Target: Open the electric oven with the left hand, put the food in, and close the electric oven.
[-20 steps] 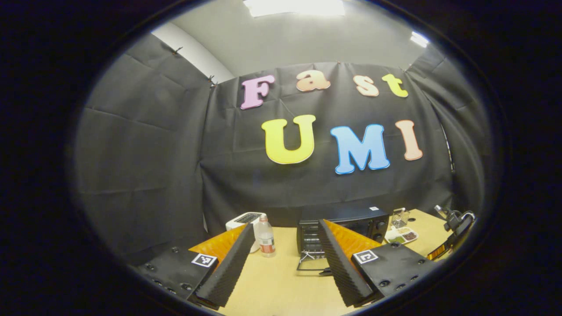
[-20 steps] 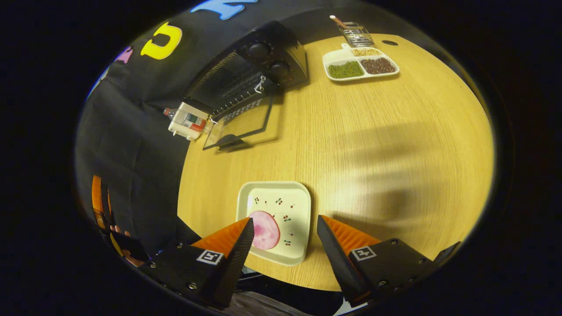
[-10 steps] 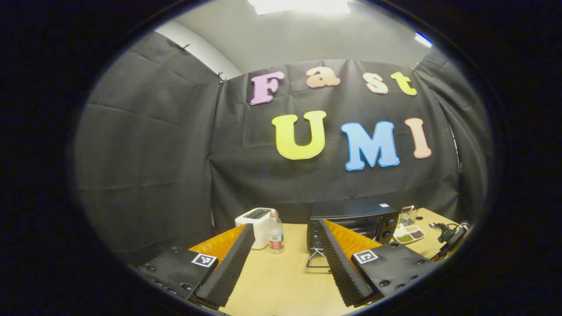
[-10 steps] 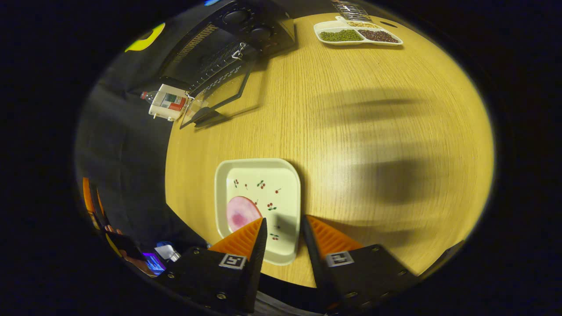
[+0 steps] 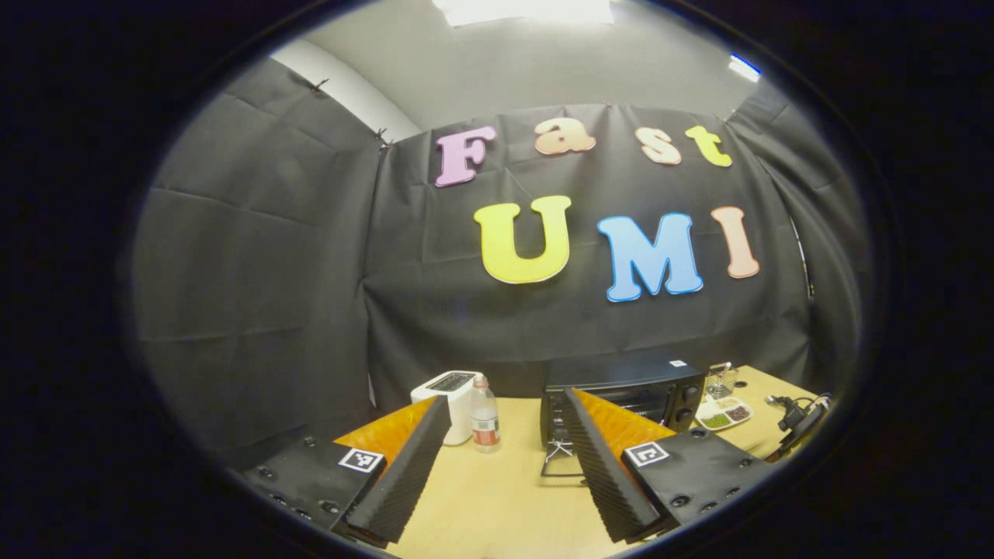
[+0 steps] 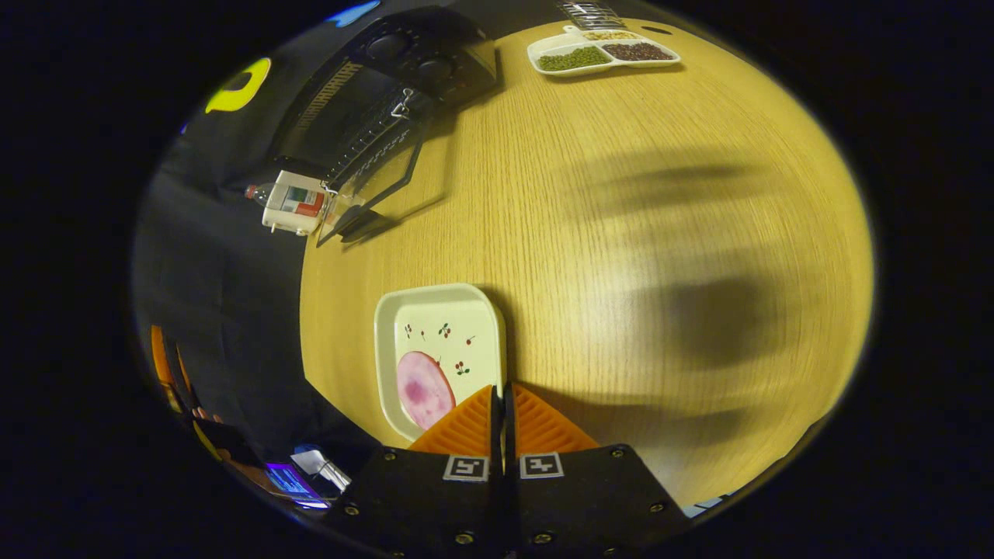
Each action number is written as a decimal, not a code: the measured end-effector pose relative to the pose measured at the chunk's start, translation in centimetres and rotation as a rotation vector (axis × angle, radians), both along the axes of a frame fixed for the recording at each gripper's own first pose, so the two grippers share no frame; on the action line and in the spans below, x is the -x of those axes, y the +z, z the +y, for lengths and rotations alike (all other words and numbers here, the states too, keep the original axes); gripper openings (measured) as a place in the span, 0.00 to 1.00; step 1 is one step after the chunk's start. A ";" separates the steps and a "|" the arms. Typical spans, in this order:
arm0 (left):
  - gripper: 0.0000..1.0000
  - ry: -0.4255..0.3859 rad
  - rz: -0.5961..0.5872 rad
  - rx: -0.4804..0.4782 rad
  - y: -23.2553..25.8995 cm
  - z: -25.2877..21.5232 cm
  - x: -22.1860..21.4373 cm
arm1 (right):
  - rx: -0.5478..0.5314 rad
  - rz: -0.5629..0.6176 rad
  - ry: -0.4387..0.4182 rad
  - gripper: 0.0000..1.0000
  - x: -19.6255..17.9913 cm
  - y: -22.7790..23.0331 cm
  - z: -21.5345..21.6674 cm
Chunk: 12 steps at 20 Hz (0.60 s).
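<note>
Your pale wood-grain table (image 6: 621, 194) carries everything, and at its far edge the black box-shaped electric oven (image 6: 373, 101) already stands with its glass door (image 6: 388, 182) dropped flat, so the opening step looks done and you are at the pickup of the food. In the left gripper view the same oven (image 5: 621, 384) sits beyond your left gripper (image 5: 505, 466), whose ridged fingers are spread wide with nothing between them, held above the table. Your right gripper (image 6: 501, 407) has its fingers pressed together at the near right rim of the cream square plate (image 6: 411, 310); they appear to pinch that rim, though the contact itself is hidden under the fingertips. The food, a flat round pink slice (image 6: 423, 388), lies on the plate's near left part, just beside your fingers. Next you would need to lift level so the smooth slice cannot slide, then carry the plate across to the oven's wire rack. The plate looks rigid and glossy, likely slippery in a narrow edge grip. Smaller items sit by the oven: a white toaster (image 5: 454, 392) and a clear plastic bottle (image 5: 484, 419).
</note>
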<state>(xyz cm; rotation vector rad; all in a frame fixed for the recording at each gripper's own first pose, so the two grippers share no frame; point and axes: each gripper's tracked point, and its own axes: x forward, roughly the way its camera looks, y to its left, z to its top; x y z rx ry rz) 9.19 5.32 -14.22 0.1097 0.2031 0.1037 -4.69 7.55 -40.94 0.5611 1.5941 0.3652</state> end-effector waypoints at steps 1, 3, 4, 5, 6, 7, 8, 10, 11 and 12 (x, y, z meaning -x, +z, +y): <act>0.97 -0.002 -0.002 0.006 -0.2 -0.2 -0.2 | -0.009 -0.004 -0.010 0.00 -0.1 0.4 0.3; 1.00 -0.004 0.000 0.017 -0.4 -0.3 -0.7 | -0.041 -0.006 -0.043 0.01 -0.6 1.4 1.5; 1.00 -0.006 0.000 0.020 -0.5 -0.2 -1.0 | -0.061 -0.005 -0.065 0.00 -0.9 2.0 2.0; 0.97 -0.008 0.000 0.022 -0.7 -0.2 -1.2 | -0.077 -0.005 -0.093 0.00 -1.3 2.6 2.7; 0.97 -0.009 -0.001 0.025 -0.8 -0.3 -1.5 | -0.088 -0.005 -0.122 0.00 -1.8 3.0 3.3; 0.97 -0.011 -0.001 0.029 -1.1 -0.2 -1.9 | -0.092 -0.007 -0.157 0.00 -2.4 3.4 3.8; 0.97 -0.013 0.001 0.032 -1.3 -0.1 -2.3 | -0.095 -0.010 -0.196 0.00 -3.2 3.7 4.3; 0.97 -0.016 0.006 0.043 -2.0 0.0 -3.2 | -0.106 -0.016 -0.279 0.00 -5.1 4.4 5.4; 0.97 -0.018 0.008 0.049 -2.4 0.1 -3.7 | -0.112 -0.021 -0.322 0.00 -6.0 4.7 6.0; 0.97 -0.020 0.009 0.053 -2.6 0.2 -4.2 | -0.116 -0.024 -0.363 0.01 -7.1 5.0 6.4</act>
